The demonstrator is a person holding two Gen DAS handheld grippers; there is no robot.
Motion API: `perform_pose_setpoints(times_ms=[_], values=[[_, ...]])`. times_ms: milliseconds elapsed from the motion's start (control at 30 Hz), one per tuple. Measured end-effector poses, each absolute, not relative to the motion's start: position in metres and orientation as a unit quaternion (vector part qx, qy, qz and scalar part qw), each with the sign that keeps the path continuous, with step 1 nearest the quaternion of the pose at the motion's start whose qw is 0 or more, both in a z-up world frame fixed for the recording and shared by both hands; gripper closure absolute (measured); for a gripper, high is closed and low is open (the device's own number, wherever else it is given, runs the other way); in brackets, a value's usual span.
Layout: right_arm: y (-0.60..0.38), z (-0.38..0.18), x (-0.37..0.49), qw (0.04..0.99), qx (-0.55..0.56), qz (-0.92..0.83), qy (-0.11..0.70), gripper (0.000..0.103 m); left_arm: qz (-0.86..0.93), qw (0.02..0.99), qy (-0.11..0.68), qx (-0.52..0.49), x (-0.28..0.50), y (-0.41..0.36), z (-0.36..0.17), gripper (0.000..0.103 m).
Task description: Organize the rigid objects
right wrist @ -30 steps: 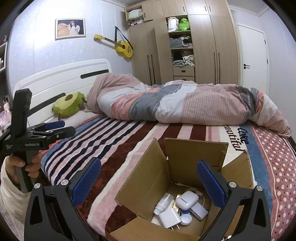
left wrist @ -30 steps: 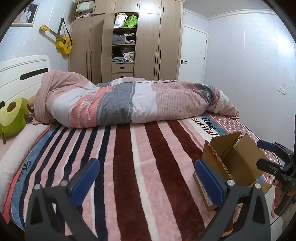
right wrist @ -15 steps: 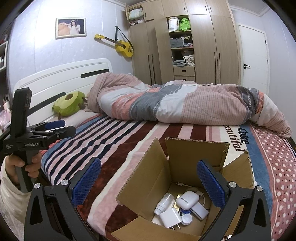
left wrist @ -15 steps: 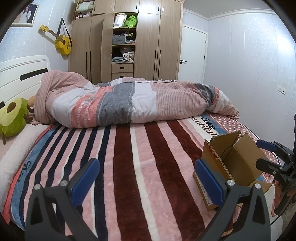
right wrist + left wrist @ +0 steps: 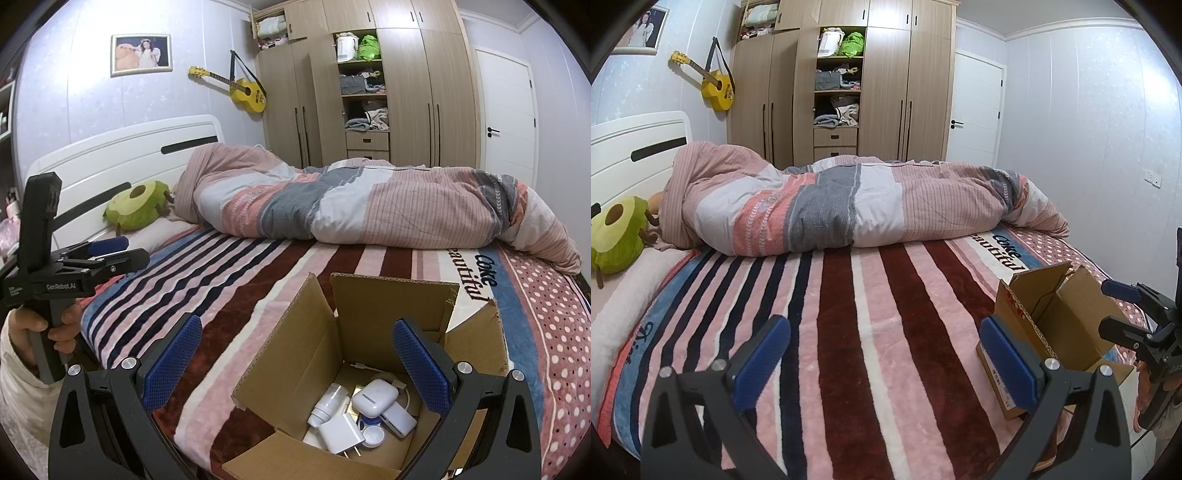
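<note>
Nearest the right-hand camera, the right gripper [image 5: 295, 362] hangs over the open cardboard box [image 5: 391, 314], its blue-padded fingers [image 5: 419, 369] spread wide apart and grasping nothing. The box sits on the striped blanket [image 5: 229, 295] at the near edge of the bed, all four flaps standing up. Down on its floor lie the small rigid things, bunched together and touching: a white charger plug [image 5: 338, 432] with its prongs pointing toward the camera, a small white bottle [image 5: 327, 404] on its side just beside it, a white earbud case [image 5: 375, 397] resting partly on a flat white power bank [image 5: 399, 419], a small round white lid [image 5: 373, 435], and what looks like a coiled white cable [image 5: 369, 367] behind them (it is mostly hidden, so this is not certain). The left gripper [image 5: 882, 350] hovers over bare blanket to the left of the box, its fingers likewise released and holding nothing; in the right view it appears at the far left, gripped by the person's left hand [image 5: 55, 325]. Farther up the bed lie a rumpled pink and grey duvet [image 5: 857, 206] and a green avocado plush [image 5: 617, 236] near the white headboard [image 5: 122, 147]. Beyond stand the wooden wardrobe [image 5: 886, 81], a yellow guitar [image 5: 243, 92] on the wall, and a white door [image 5: 975, 110].
</note>
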State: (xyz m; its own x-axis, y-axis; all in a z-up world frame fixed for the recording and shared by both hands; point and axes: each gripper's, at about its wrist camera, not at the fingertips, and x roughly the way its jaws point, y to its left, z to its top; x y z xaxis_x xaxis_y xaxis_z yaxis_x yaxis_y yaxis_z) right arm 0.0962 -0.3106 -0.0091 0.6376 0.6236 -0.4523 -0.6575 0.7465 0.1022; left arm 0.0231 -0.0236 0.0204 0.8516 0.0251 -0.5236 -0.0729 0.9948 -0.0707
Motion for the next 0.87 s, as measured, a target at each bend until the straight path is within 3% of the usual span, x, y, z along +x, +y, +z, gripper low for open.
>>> perform_pose_setpoints(times_ms=[867], values=[[-0.3095, -0.0095, 0.0965, 0.904, -0.038, 0.355, 0.236, 0.000, 0.025, 0.962, 0.267, -0.044, 0.0217, -0.0202, 0.0249, 0.001]])
